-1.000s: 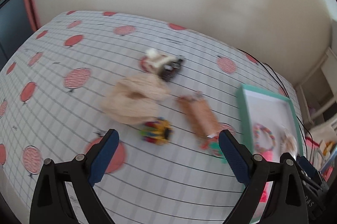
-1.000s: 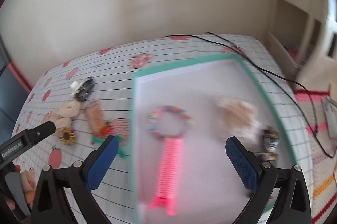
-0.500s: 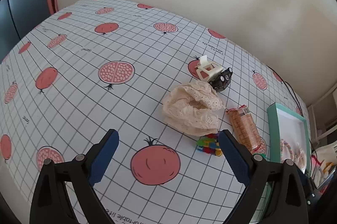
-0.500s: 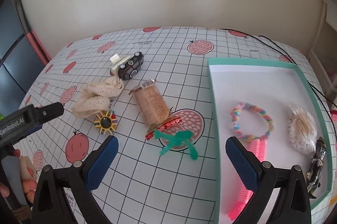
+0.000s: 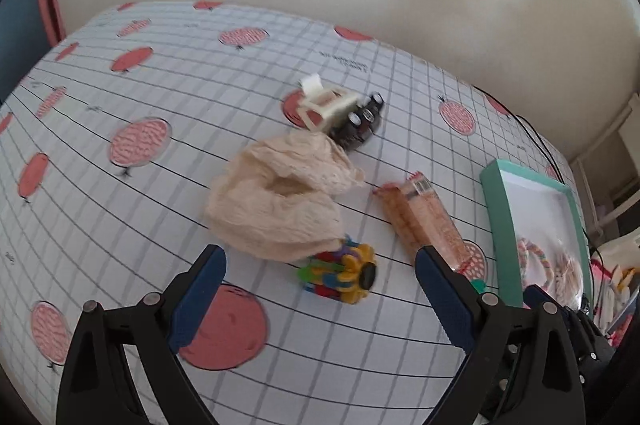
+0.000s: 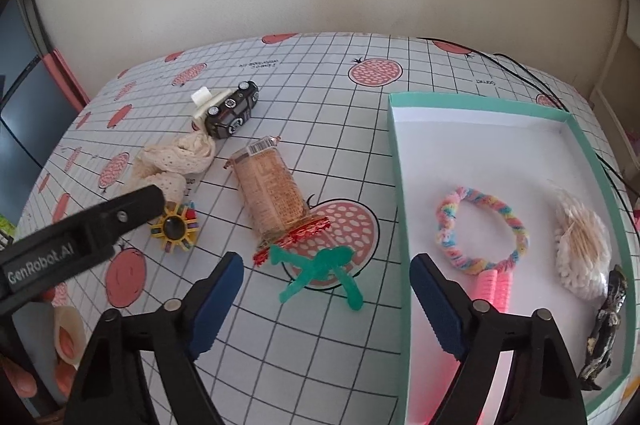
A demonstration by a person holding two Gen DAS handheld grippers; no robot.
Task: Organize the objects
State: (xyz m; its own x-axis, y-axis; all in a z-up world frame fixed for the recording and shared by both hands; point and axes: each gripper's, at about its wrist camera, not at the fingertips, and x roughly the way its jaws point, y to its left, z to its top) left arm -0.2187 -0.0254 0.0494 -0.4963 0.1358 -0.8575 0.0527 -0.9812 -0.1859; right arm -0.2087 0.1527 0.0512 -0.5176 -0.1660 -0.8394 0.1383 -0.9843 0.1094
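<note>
left claw moved nearer flower toy | both claws wide apart, empty | right claw hovers

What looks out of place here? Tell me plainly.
The toy car lies tipped on its side, wheels facing sideways, beside the crumpled lace cloth. The snack packet lies on the tablecloth, outside the teal box.

teal box: far end cut off by the left wrist view's right edge; near corner hidden behind the right gripper's finger in the right wrist view.
pink coil: lower part hidden behind that finger.
cream lace cloth: near end covered by the left gripper.
print on tablecloth: too small to read.
contents of box, left wrist view: blurred.
</note>
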